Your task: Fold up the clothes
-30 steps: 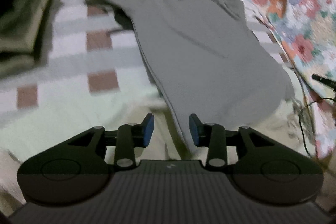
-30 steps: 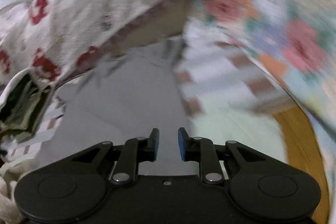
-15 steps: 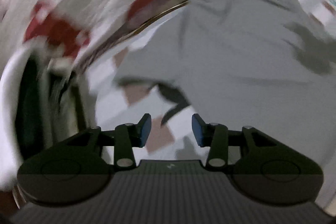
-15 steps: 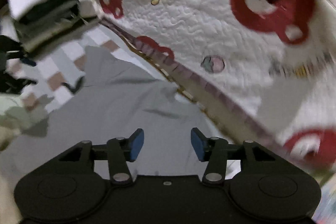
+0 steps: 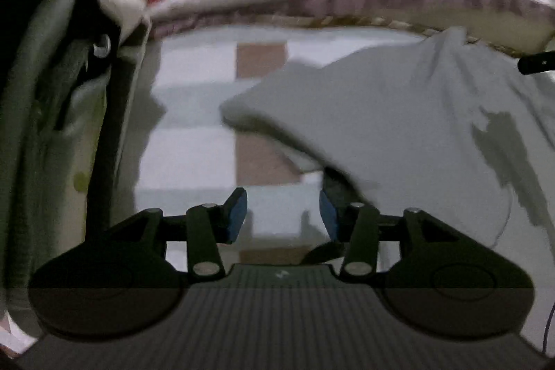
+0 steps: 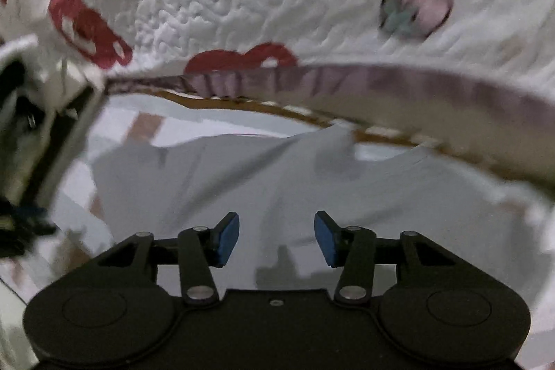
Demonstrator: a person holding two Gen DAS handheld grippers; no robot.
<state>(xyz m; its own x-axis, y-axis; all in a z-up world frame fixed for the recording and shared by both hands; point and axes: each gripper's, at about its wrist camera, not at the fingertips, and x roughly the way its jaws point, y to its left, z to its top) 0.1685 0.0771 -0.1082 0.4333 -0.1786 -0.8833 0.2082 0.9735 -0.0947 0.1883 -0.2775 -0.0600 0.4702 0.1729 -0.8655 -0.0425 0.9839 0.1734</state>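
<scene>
Grey shirt [image 5: 399, 127] lies flat on the checked bed sheet [image 5: 194, 113]. Left hand-held gripper [image 5: 282, 214] is opening, empty; right hand-held gripper [image 6: 276, 238] gapes, empty. Best pinch the sleeve [image 5: 263, 106] edge cleanly.

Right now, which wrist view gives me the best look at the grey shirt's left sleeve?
The left wrist view: the sleeve juts out over the checked bedsheet, its edge clear. The right wrist view shows the grey shirt more broadly, but that sleeve is small and blurred at the left.
</scene>
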